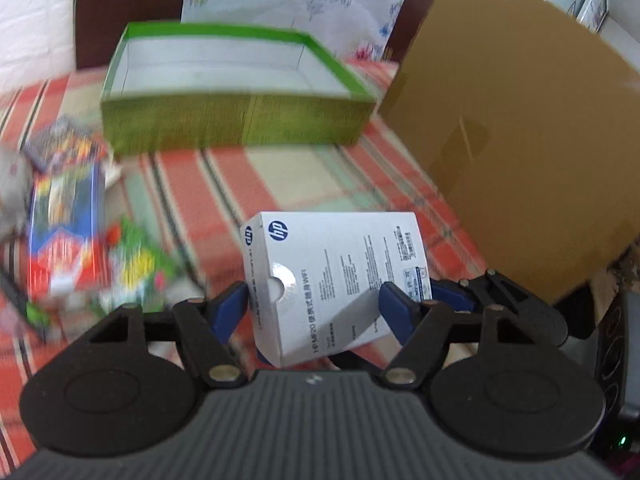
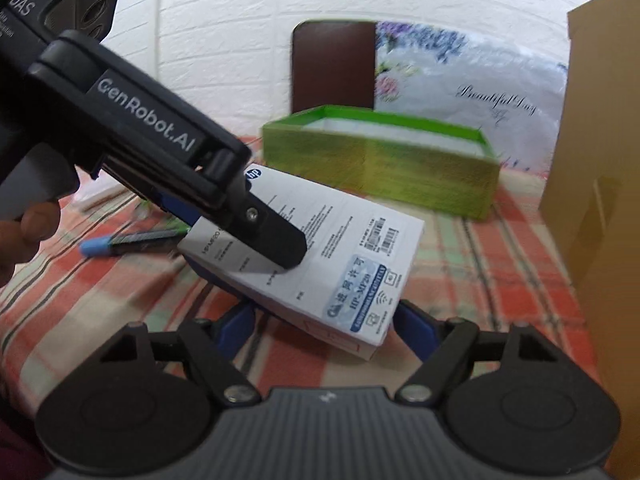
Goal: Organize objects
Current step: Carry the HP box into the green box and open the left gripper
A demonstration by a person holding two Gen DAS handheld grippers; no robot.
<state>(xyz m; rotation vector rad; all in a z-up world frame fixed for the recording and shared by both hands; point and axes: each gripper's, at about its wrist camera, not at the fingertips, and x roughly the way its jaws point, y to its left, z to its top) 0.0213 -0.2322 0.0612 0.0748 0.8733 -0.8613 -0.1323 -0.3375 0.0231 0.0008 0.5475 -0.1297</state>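
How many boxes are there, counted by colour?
Green box: 1
White box: 1
Brown cardboard box: 1
Total: 3
The colourful packs at the left are too blurred to count.

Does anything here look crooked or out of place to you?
Yes: the white HP box hangs tilted above the striped tablecloth, clamped by the left gripper while the right gripper brackets its near corner. The green tray behind sits empty, and colourful packets lie jumbled at the left.
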